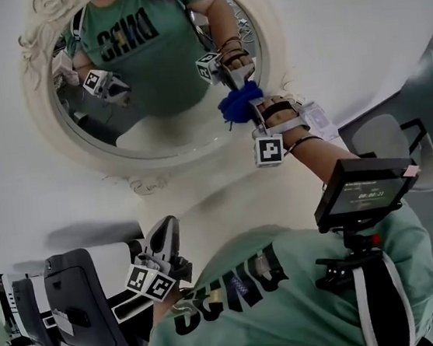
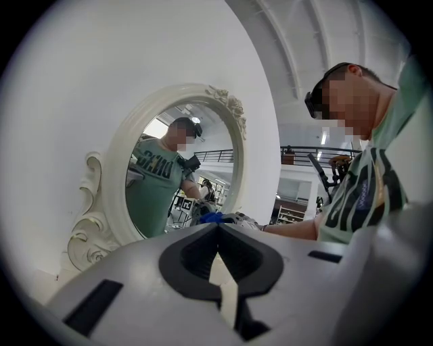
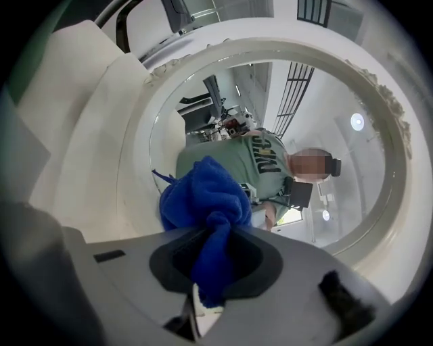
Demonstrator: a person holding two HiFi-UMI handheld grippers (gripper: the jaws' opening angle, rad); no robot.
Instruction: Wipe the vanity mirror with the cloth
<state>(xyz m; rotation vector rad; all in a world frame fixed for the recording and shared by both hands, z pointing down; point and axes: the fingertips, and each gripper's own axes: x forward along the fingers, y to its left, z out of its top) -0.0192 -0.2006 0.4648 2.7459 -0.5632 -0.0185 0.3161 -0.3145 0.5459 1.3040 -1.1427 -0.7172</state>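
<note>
when seen from the head, presses blue cloth against the right side of the vanity mirror with right gripper; holds left gripper low, well apart. left gripper view: jaws together, empty. right gripper view: jaws clamped on blue cloth at vanity mirror.

A white wall fills the background. A small black screen sits above a black clamp, against a green shirt with dark lettering. A dark grey chair-like shape stands at lower left
</note>
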